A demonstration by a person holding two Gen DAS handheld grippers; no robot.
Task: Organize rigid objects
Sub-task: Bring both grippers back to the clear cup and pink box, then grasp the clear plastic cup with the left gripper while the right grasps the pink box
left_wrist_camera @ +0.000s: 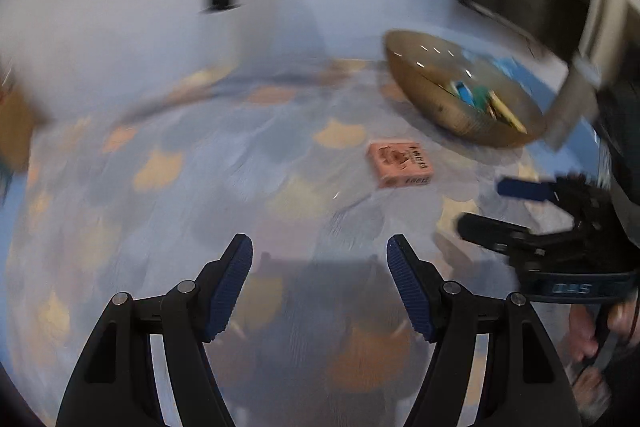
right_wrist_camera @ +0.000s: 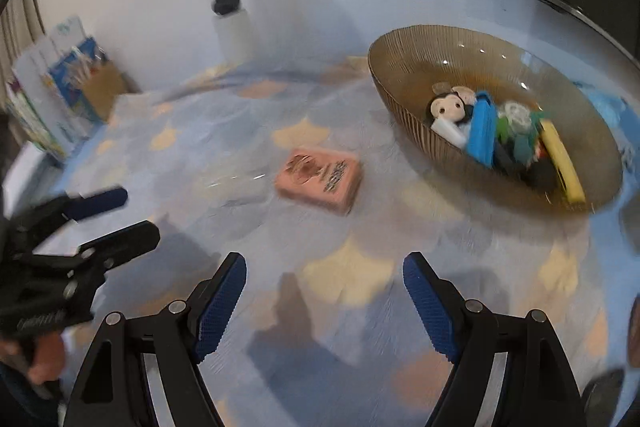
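Pink box (right_wrist_camera: 319, 179) | flat on tablecloth (right_wrist_camera: 344, 279) | dark print on top

Blurred look down over a patterned counter (left_wrist_camera: 168, 187), both hand-held grippers empty.

Left hand-held gripper (left_wrist_camera: 320, 247) low in the foreground, blue ribbed pads (left_wrist_camera: 230, 291) spread apart, only the cloth-covered counter between them. Pink box (left_wrist_camera: 400, 163) lying flat beyond the fingertips, well apart from them and slightly to the right. Ribbed brown bowl (left_wrist_camera: 424, 95) farther back on the right, near the box but not touching, holding blue, green and yellow items too smeared to name. Right hand-held gripper (left_wrist_camera: 480, 207) reaching in from the right edge, fingers parted, nothing between them, gripped below by a hand (left_wrist_camera: 588, 339). Pale wall behind.
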